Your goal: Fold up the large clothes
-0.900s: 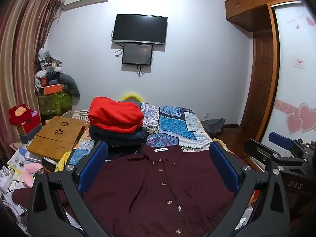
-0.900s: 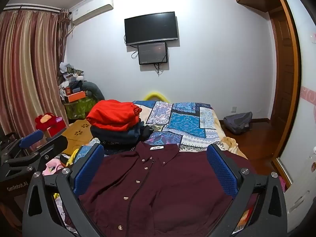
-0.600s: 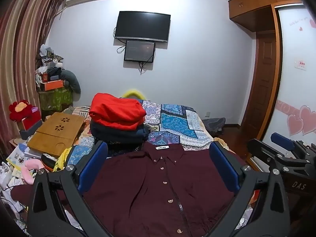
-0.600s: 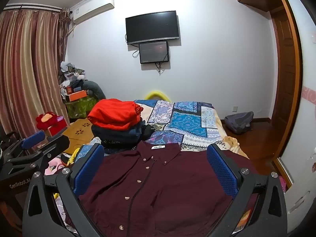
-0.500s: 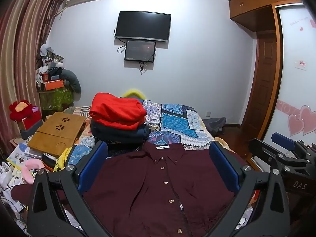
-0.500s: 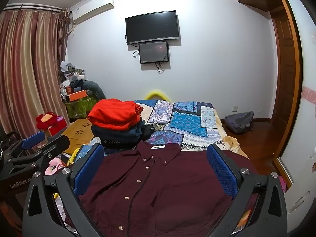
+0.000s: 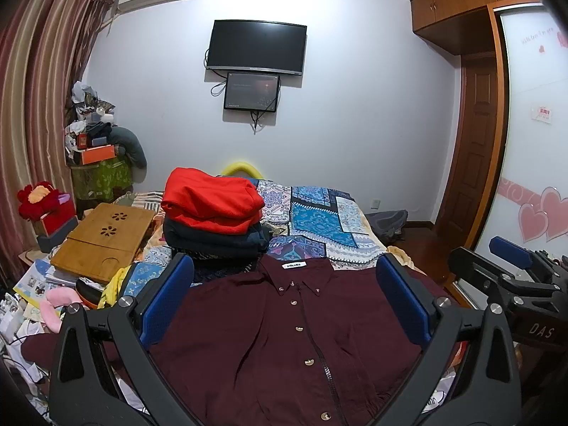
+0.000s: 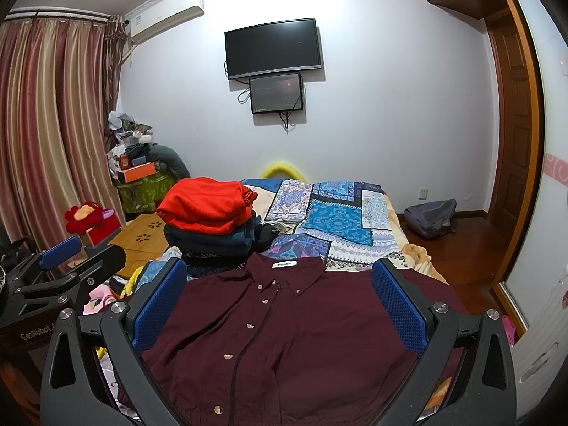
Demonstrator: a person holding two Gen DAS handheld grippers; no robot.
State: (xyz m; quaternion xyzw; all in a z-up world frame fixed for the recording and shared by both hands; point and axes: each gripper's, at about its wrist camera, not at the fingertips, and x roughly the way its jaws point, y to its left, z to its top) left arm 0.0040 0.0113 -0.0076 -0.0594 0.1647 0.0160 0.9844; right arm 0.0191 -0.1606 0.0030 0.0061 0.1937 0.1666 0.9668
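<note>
**Both grippers wide open above a maroon shirt spread on the bed**

Left wrist view: the left gripper [image 7: 284, 291] tilts slightly downward over the bed [image 7: 340, 227], its two blue-padded fingers [image 7: 167, 298] spread wide with nothing pressed between them. Below them one maroon shirt [image 7: 284, 337] lies flat, front up and buttoned, collar toward the far wall, a white label at the neck. Six buttons show down its placket. Just beyond the collar sits one stack of folded clothes [image 7: 213, 220]: a red garment on top and dark ones beneath, perhaps two, though the layers are hard to separate. The right gripper [image 7: 511, 277] shows at the right edge, beside the bed. On the wall hang one television [image 7: 256, 47] and one smaller screen [image 7: 251, 91] under it. One bamboo lap tray [image 7: 103, 238] rests at the left.

Right wrist view: the right gripper [image 8: 280, 287] also points a little downward, jaws at full width and empty, over the same maroon shirt [image 8: 284, 337]; five buttons are visible here. The left gripper [image 8: 67, 266] reaches in from the left edge. The stack of folded clothes [image 8: 209, 220] stands beyond the collar, and one grey backpack [image 8: 431, 217] lies on the floor by the far wall.
</note>
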